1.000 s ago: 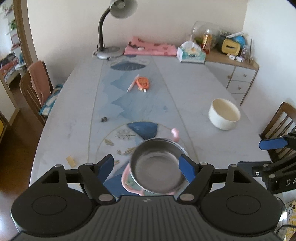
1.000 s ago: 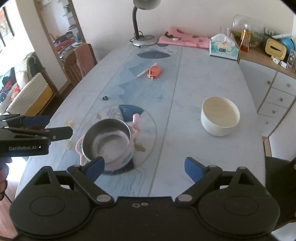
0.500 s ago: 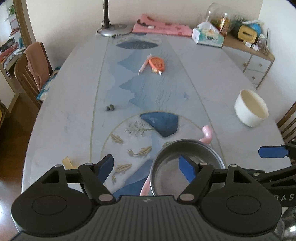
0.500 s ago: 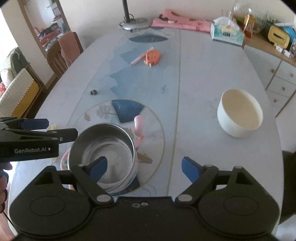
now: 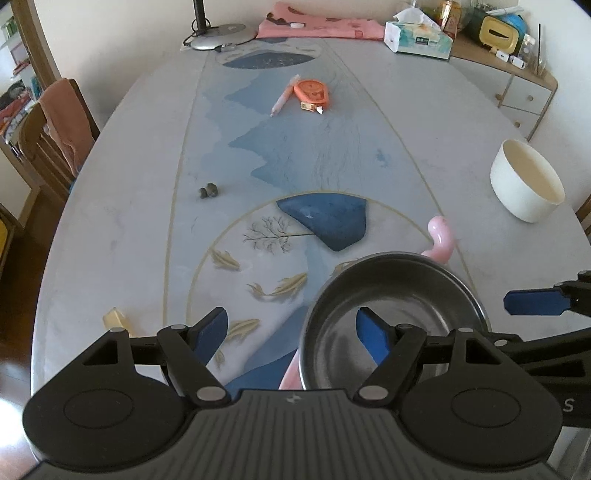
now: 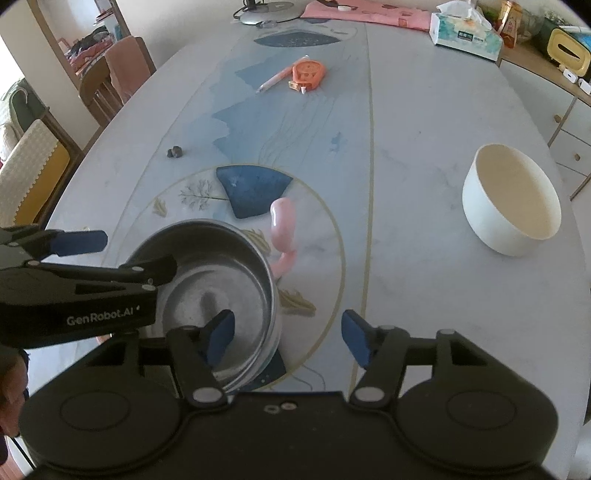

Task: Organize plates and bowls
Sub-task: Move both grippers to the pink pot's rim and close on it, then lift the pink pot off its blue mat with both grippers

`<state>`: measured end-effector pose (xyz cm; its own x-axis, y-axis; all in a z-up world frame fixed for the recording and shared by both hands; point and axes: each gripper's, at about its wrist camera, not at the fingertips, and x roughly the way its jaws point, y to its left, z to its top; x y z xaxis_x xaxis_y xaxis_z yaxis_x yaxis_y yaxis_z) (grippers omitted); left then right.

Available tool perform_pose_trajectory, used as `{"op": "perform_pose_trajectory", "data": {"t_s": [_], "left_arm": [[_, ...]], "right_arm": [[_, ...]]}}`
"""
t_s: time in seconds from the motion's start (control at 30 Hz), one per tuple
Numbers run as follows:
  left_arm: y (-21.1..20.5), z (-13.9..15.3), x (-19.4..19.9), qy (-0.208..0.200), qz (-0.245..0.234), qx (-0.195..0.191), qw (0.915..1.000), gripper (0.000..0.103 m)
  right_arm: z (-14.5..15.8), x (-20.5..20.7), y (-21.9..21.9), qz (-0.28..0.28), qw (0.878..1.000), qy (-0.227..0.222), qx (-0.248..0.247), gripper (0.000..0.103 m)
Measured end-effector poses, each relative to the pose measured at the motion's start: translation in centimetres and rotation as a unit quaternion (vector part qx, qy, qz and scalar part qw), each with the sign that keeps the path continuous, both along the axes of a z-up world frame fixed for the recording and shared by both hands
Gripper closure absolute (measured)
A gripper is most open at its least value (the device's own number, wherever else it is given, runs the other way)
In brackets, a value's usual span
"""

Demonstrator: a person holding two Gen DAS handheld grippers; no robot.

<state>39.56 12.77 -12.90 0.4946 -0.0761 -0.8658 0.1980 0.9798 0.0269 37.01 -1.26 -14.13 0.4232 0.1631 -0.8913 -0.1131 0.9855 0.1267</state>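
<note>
steel bowl [image 5: 395, 295]: silver | deep bowl [image 6: 511, 199]: white, cream inside | table [image 5: 122, 221]: pale marble, blue fish pattern

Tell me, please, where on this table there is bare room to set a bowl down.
Free: the stretch between the steel bowl and the white bowl, and the wide middle between the orange tape dispenser and the blue patch. Crowded: the near left, where both grippers straddle the steel bowl's rim, and the far edge by the tissue box.

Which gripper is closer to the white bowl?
Right. The right gripper is nearer the white bowl, with bare table between them; the left gripper sits beyond the steel bowl, farther off.
</note>
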Motion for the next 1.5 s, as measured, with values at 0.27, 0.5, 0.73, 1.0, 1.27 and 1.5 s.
{"op": "perform_pose_trajectory", "data": {"t_s": [0.27,0.5,0.73,1.0,1.27,1.5], "left_arm": [[0.2,-0.5,0.2,0.011,0.008,-0.016,0.9998,0.05],[0.4,-1.1,0.0,0.032,0.02,-0.019,0.9991,0.082],[0.2,-1.1,-0.4,0.04,0.023,-0.014,0.9988,0.091],[-0.9,-0.6,-1.7,0.038,0.012,-0.002,0.9992,0.096],[-2.2,0.8,-3.5,0.039,-0.008,-0.006,0.9992,0.101],[-3.8,2.9,-5.4,0.033,-0.034,-0.017,0.9987,0.101]], "right_arm": [[-0.3,-0.1,0.2,-0.002,1.0,0.002,0.005,0.059],[-0.5,-0.4,0.5,0.0,1.0,0.012,0.008,0.078],[-0.1,-0.8,1.4,0.004,1.0,0.011,0.001,0.092],[0.1,-1.0,0.9,-0.015,1.0,0.017,-0.007,0.096],[1.4,-2.1,-0.2,-0.019,0.999,0.023,-0.015,0.098],[3.4,-4.0,-1.8,-0.017,0.999,0.021,-0.019,0.098]]}}
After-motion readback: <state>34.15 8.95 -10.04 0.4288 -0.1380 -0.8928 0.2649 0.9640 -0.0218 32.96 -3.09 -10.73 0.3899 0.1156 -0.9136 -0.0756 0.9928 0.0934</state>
